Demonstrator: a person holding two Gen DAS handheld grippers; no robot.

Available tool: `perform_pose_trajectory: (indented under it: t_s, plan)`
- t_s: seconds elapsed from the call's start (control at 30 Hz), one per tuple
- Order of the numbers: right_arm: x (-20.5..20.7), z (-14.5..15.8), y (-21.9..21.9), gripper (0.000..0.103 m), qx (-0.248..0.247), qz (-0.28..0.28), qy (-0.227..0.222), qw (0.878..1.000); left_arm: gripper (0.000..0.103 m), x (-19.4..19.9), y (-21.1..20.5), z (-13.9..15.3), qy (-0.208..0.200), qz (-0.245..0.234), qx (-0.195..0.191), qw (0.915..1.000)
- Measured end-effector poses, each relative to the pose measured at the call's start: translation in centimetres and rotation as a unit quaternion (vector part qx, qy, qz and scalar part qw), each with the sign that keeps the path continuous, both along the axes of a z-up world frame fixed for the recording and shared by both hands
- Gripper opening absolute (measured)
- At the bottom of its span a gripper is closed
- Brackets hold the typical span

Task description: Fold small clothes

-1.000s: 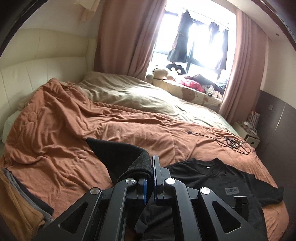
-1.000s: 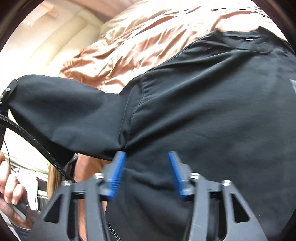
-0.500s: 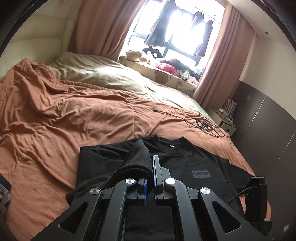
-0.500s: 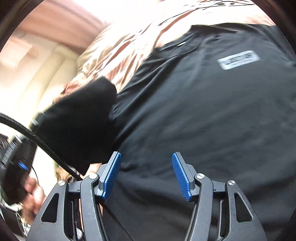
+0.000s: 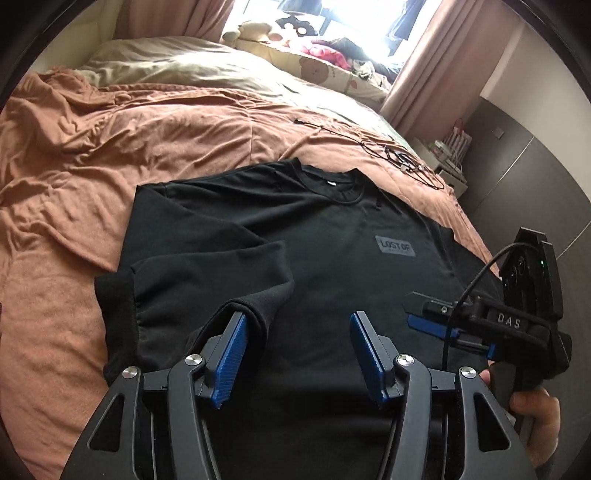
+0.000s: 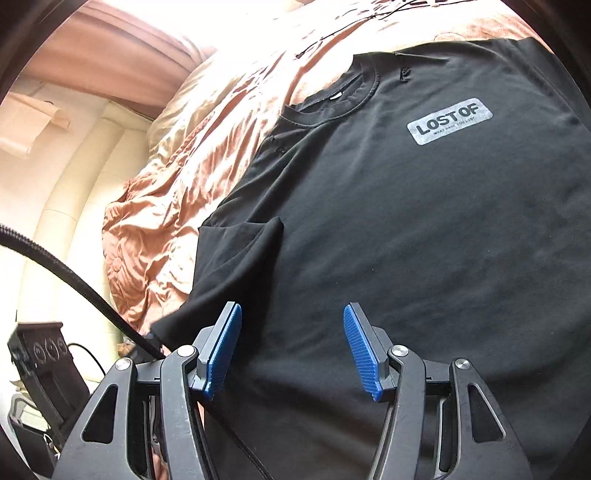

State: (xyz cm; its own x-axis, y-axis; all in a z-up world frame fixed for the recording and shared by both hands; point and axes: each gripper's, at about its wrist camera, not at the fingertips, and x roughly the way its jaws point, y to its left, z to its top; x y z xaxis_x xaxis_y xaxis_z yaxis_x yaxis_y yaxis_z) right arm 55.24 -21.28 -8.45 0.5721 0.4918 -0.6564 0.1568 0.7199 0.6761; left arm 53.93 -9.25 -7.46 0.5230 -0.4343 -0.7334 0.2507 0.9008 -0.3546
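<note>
Black T-shirt (image 5: 332,258) lies flat on the quilt (image 5: 110,147), sleeve (image 5: 207,280) folded inward; left tool (image 5: 295,354) and right tool (image 6: 291,350) both released above it.

I see a rumpled brown blanket (image 5: 110,155) spread over the bed, with a beige sheet (image 5: 177,66) beyond it at 12 o'clock. A tangled black cable (image 5: 402,162) lies on the blanket at 1 o'clock. Plush toys (image 5: 258,31) sit by the window, pink curtains (image 5: 417,70) hang beside them, and a nightstand (image 5: 447,162) stands at 2 o'clock.
</note>
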Motion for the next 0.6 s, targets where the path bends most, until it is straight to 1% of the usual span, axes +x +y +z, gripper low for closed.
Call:
perform_pose_trajectory:
  t_s: [0.13, 0.23, 0.33, 0.43, 0.6]
  plan:
    - [0.2, -0.2, 0.0, 0.056, 0.002, 0.002, 0.001, 1.000, 0.060, -1.8, 1.2, 0.7, -0.002, -0.003, 0.006, 1.0000]
    - [0.1, -0.3, 0.1, 0.056, 0.001, 0.003, 0.003, 1.000, 0.060, -2.6, 2.5, 1.3, -0.012, 0.007, 0.020, 0.9997]
    - [0.1, -0.3, 0.4, 0.056, 0.000, 0.008, 0.000, 1.000, 0.060, -2.4, 4.1, 1.5, -0.018, 0.039, 0.038, 0.9983]
    - [0.2, -0.2, 0.6, 0.056, -0.004, 0.014, -0.004, 1.000, 0.060, -1.6, 5.7, 1.1, -0.008, 0.072, 0.037, 0.9967]
    - [0.5, -0.1, 0.8, 0.056, -0.017, 0.026, -0.011, 0.999, 0.060, 0.4, 8.2, -1.3, 0.021, 0.130, 0.030, 0.9909]
